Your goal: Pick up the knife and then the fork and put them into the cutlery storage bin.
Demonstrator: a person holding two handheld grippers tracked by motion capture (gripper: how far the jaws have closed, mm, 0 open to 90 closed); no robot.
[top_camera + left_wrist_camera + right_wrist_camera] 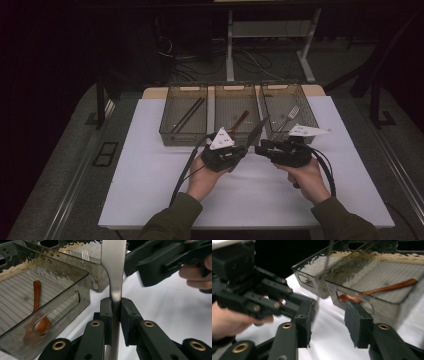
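My left gripper [244,150] [116,302] is shut on a flat steel knife [256,132] [113,265], whose blade rises toward the middle bin [235,88]. The pads pinch the handle from both sides in the left gripper view. My right gripper [260,147] [329,312] is held close to the right of it, jaws apart with nothing between them. It faces the left gripper [249,300] across a small gap. A wooden spoon [240,121] [37,305] [387,288] lies in the middle bin.
Three smoky plastic bins stand in a row at the back of the white mat [150,175]. The left bin [165,127] holds dark chopsticks [187,115]; the right bin [312,117] holds a fork [291,114] [85,255]. Cables trail from both grippers.
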